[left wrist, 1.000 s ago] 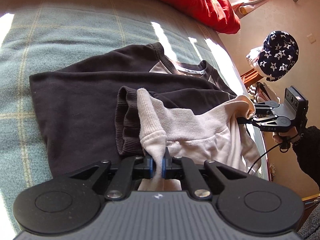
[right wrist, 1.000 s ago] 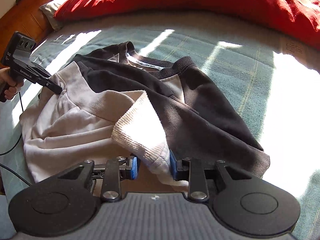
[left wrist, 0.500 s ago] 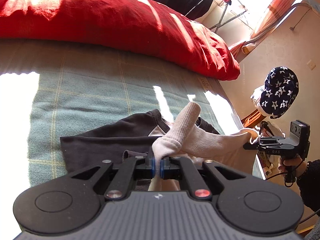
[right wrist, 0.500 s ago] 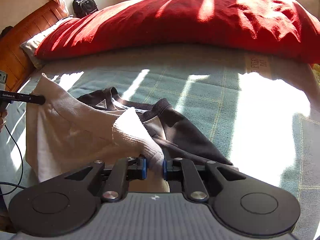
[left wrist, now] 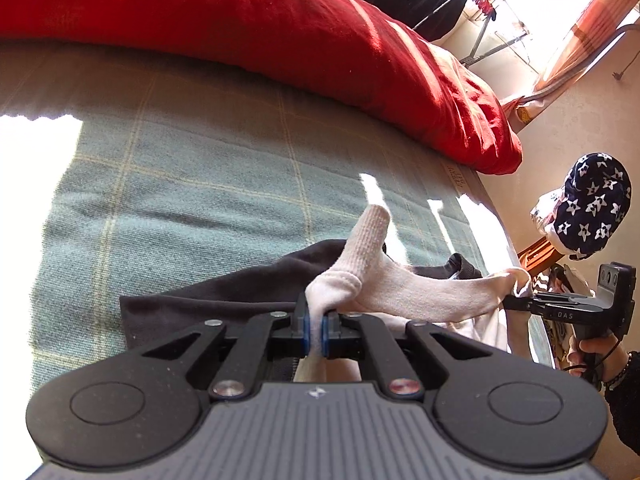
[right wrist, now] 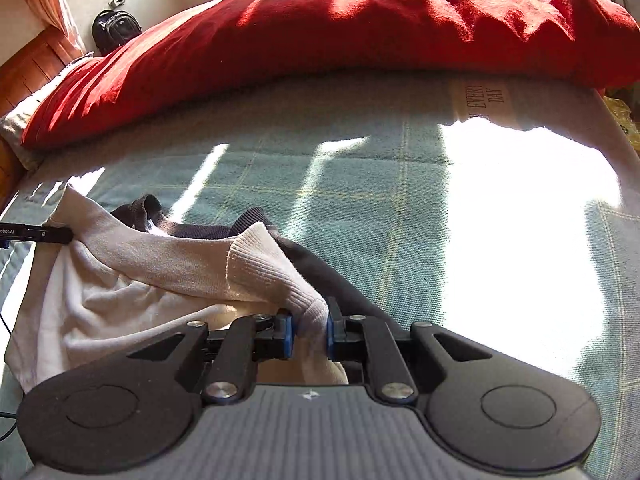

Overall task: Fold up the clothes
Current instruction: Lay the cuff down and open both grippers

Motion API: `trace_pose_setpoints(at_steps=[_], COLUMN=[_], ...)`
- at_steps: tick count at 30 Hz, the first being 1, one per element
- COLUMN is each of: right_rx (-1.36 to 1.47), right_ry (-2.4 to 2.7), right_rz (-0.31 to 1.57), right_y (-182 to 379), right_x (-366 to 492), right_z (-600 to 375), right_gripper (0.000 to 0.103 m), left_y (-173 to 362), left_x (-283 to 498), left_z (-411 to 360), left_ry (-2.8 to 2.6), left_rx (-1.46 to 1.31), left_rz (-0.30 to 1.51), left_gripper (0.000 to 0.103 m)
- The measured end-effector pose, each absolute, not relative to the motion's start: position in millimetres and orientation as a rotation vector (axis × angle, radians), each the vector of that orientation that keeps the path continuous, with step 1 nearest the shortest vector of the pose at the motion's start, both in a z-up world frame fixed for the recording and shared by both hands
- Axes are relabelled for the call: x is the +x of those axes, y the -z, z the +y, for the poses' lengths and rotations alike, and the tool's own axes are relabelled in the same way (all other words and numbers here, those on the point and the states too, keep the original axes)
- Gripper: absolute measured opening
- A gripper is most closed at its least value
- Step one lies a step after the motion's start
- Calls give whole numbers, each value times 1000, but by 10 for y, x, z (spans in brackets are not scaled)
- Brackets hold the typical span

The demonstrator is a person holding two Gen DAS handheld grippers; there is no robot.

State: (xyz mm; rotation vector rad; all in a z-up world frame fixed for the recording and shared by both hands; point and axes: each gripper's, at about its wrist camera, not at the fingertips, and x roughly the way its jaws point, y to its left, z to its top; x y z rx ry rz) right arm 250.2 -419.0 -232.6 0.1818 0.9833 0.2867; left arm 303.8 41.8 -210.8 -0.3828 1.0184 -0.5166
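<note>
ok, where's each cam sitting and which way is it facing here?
Left wrist: rides the left claw, low over the bed, facing across the blanket to the red duvet; shows its own fingers shut on the white sleeve, plus the right claw and a hand at right.
Right wrist: rides the right claw, facing the duvet too; its fingers shut on the white cuff; the left claw's tip enters at left.
Shared: sweatshirt, blanket, duvet, each other's claw.
</note>
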Motion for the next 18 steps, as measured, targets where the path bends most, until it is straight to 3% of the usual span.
trace_pose_setpoints(at_steps=[5,7,15,18], right_rx=[228,250,312,356], right_ry=[-236,-235,-227,-222], right_rz=[1036,1023,1014,1049], right_y=[2547,2456,2041,2000], right_x=[2547,2461,1949,1640], right_z=[-4224,-4277,-4488,-4510], right_gripper=[23,26,44,49], left_y=[2187,2219,2019,1986], left_x=[3041,3042,2613,2318], left_z=[481,506,723,733], left_ry=[481,467,434,417], left_rx=[-415,-428,-463,-418], left_rz=[1035,1042,1078,1118], left_gripper=[14,14,36,39])
